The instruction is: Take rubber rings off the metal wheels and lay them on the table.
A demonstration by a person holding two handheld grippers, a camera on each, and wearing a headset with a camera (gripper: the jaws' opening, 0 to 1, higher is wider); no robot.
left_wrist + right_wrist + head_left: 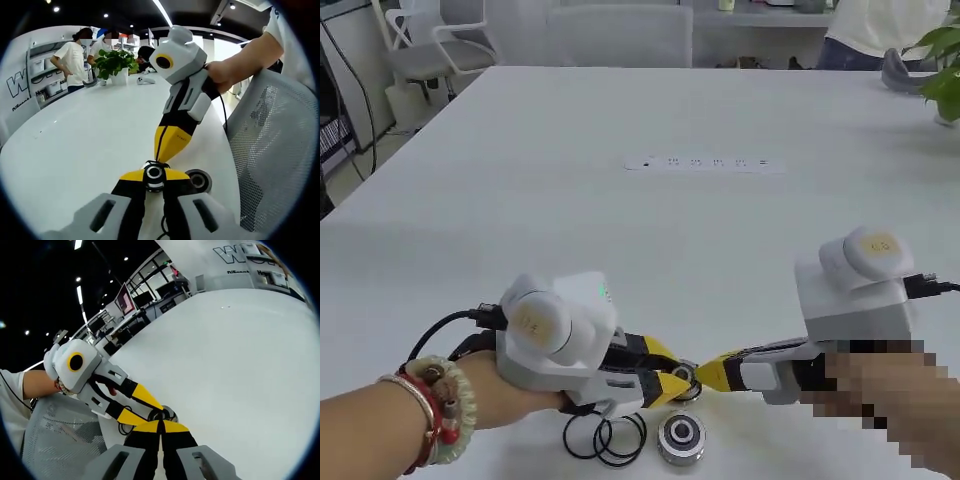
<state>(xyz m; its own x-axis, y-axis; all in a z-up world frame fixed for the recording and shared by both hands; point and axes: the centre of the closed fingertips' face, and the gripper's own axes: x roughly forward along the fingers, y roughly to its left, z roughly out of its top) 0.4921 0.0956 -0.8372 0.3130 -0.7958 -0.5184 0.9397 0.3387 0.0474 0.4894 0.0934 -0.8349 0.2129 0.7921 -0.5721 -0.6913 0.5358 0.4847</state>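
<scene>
Left gripper (670, 382) clenched on a metal wheel (154, 175); right gripper (708, 376), jaws pressed together, at its rim. Loose rubber rings (605, 437) and second wheel (680, 438) on desk (620, 220).

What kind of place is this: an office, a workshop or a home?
Most likely an open office or showroom: a long white meeting table with a built-in socket strip, a mesh chair beside it, and a potted plant.
</scene>
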